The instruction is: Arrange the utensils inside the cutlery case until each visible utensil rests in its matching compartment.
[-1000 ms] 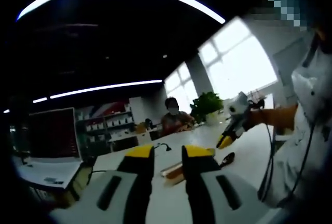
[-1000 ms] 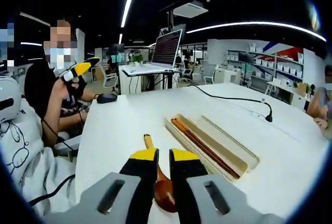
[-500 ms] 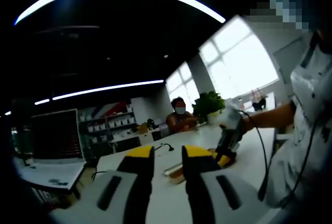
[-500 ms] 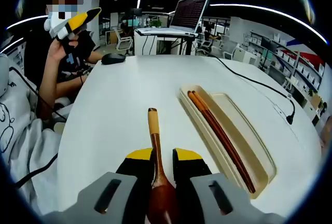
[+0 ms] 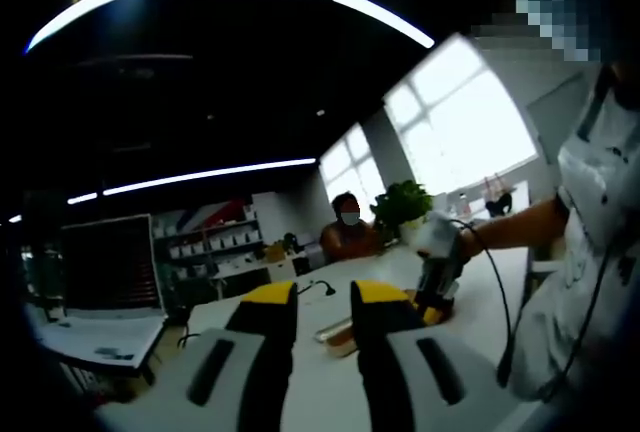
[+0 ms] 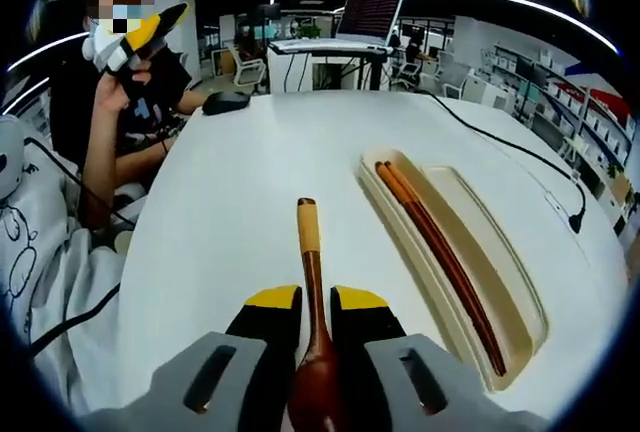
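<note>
White table [image 6: 230, 202]: spoon [image 6: 312, 352], chopsticks [image 6: 440, 252].

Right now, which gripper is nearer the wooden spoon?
Right. The right gripper has the wooden spoon between its jaws on the table; the left gripper is held up in the air, well off the table.

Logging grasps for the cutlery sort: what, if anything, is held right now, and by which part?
The right tongs straddle the brown wooden spoon near its bowl; an actual grip cannot be told. The left tongs hold nothing.
</note>
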### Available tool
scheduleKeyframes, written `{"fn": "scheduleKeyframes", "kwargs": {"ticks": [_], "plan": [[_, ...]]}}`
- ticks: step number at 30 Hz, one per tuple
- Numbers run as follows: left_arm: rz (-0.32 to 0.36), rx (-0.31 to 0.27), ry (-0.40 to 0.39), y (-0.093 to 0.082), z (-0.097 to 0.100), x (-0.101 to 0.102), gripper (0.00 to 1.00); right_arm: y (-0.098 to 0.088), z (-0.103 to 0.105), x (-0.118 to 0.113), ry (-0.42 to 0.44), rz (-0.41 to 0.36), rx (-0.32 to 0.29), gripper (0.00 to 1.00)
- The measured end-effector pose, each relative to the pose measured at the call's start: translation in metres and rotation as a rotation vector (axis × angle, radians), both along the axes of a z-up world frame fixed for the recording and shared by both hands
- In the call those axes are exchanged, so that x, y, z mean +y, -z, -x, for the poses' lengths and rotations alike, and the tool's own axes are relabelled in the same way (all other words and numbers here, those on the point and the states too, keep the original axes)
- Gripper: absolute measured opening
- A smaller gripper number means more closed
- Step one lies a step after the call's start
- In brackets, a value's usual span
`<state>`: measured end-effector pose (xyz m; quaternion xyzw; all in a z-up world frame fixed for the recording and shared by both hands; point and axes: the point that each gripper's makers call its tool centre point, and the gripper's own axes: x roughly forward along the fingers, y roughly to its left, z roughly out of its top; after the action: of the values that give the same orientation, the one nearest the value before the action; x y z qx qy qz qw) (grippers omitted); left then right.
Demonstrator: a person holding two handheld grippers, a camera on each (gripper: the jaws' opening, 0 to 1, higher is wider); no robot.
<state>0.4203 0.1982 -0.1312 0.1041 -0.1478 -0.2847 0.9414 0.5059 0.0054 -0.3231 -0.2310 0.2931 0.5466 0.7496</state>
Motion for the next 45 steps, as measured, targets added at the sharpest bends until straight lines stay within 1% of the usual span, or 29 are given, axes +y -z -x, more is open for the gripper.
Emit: {"fn": "scheduleKeyframes", "kwargs": {"ticks": [4, 7, 10, 14, 19, 23, 26, 35, 38, 40, 44, 45], "plan": [[0.008, 0.001, -0.007, 0.0, 0.001, 0.004, 0.23, 0.001, 0.001, 0.001, -0.003, 0.006, 0.009, 0.11], [0.012, -0.001, -0.011, -0.001, 0.001, 0.005, 0.22, 0.002, 0.001, 0.001, -0.006, 0.011, 0.013, 0.06], [0.012, -0.001, -0.006, -0.001, 0.001, 0.004, 0.23, 0.002, 0.003, 0.001, -0.003, 0.008, 0.026, 0.05], [0.005, 0.006, 0.001, 0.001, -0.001, 0.002, 0.22, 0.001, 0.006, 0.001, -0.013, 0.022, 0.023, 0.05], [0.009, 0.009, 0.0, 0.001, -0.003, 0.003, 0.23, -0.008, 0.006, 0.004, -0.024, 0.015, -0.006, 0.04], [0.01, 0.013, 0.0, 0.002, -0.004, 0.003, 0.22, -0.024, 0.001, 0.005, -0.026, -0.004, -0.049, 0.04], [0.009, 0.014, 0.001, 0.003, -0.005, 0.002, 0.22, -0.035, -0.008, 0.004, -0.023, -0.005, -0.089, 0.04], [0.01, 0.021, -0.001, 0.003, -0.008, 0.005, 0.22, -0.048, -0.033, -0.003, -0.021, 0.012, -0.152, 0.04], [0.011, 0.024, -0.004, 0.004, -0.009, 0.005, 0.23, -0.052, -0.043, -0.004, -0.032, 0.025, -0.193, 0.03], [0.013, 0.026, -0.003, 0.004, -0.009, 0.005, 0.23, -0.055, -0.05, -0.004, -0.036, 0.03, -0.207, 0.03], [0.006, 0.022, -0.004, 0.004, -0.006, 0.005, 0.23, -0.054, -0.067, -0.002, -0.057, 0.053, -0.229, 0.04], [0.009, 0.019, -0.004, 0.003, -0.006, 0.005, 0.22, -0.052, -0.068, -0.002, -0.072, 0.066, -0.223, 0.04]]}}
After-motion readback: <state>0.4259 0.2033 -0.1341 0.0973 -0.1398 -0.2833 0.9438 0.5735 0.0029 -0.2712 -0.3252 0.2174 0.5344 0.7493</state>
